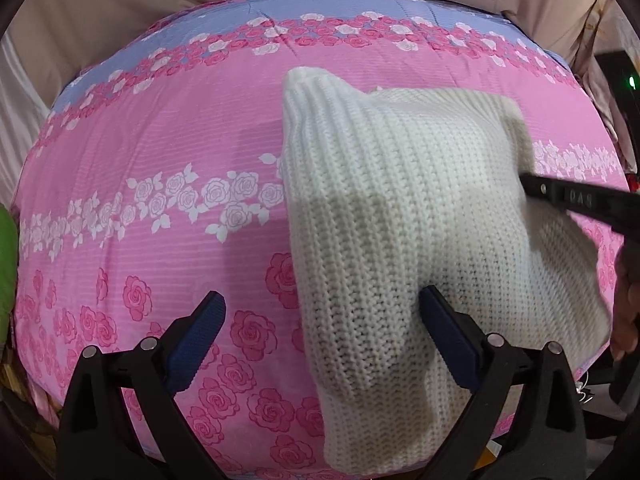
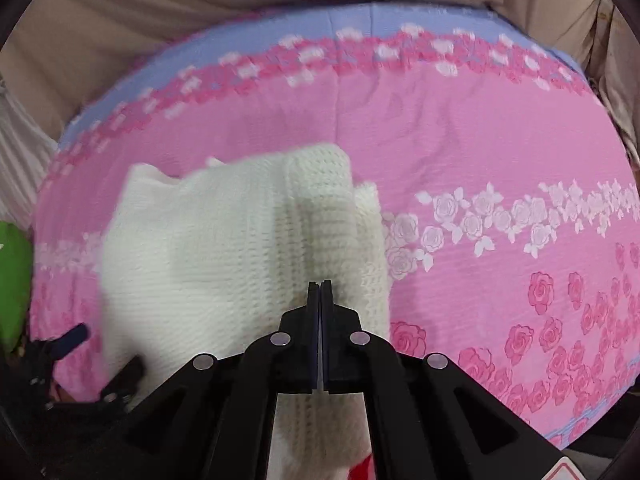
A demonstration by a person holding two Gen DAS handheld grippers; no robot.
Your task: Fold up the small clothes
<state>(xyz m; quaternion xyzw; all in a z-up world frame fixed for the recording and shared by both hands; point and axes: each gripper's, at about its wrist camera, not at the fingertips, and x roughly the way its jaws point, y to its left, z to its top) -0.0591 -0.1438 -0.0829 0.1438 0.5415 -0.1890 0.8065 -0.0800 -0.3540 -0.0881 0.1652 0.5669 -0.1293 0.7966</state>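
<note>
Pink bedspread [image 1: 160,152]: left tongs [image 1: 322,334] gape; right tongs [image 2: 320,292] pinch sweater [image 1: 400,208] edge.

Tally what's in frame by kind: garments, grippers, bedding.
Garments: 1, the white knit sweater
Grippers: 2, the left gripper, jaws wide open, and the right gripper, shut on a fold of the knit
Bedding: 1, the pink rose-print bedspread
Green item at the left edge: 1, kind unclear
Total: 5
</note>
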